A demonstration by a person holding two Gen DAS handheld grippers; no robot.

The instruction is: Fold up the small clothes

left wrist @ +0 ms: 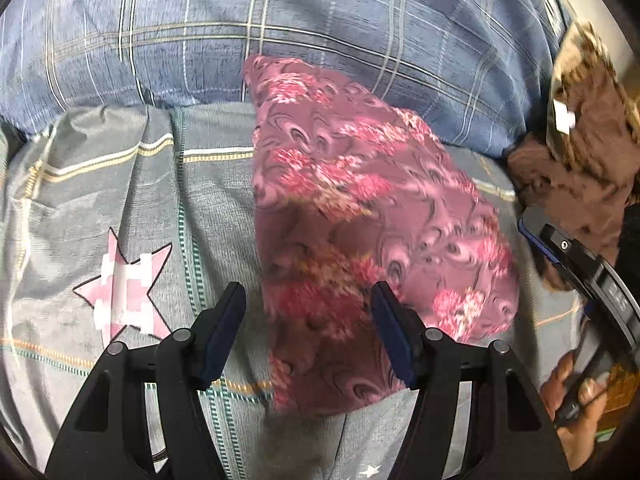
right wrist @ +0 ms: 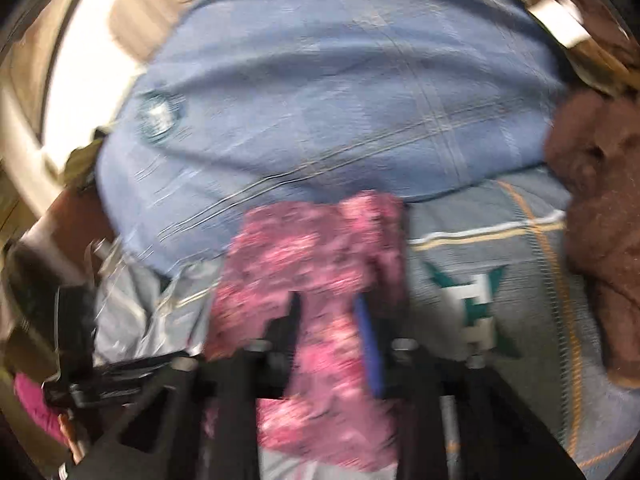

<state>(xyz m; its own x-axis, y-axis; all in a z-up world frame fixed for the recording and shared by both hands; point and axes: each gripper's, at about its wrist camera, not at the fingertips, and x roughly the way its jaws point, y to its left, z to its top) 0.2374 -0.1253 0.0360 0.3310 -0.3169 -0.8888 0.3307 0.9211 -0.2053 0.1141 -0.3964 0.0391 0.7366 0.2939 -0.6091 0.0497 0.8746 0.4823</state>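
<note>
A pink floral cloth (left wrist: 360, 200) lies spread on the grey bed sheet (left wrist: 100, 200), one corner reaching the blue quilt. My left gripper (left wrist: 308, 292) hovers open over its near left part, with nothing pinched between the fingers. The right gripper (left wrist: 532, 232) comes in at the right edge of the left wrist view, close to the cloth's right side, held by a hand (left wrist: 576, 400). The right wrist view is blurred. There the right gripper (right wrist: 328, 308) has its fingers apart, and the pink cloth (right wrist: 320, 240) shows in the gap and beyond the tips.
A blue plaid quilt (left wrist: 280, 20) (right wrist: 340, 100) bulges along the far side of the bed. A brown fuzzy garment (left wrist: 580, 160) (right wrist: 600, 200) is heaped at the right. The sheet bears a pink star (left wrist: 124, 292) and a teal star (right wrist: 476, 300).
</note>
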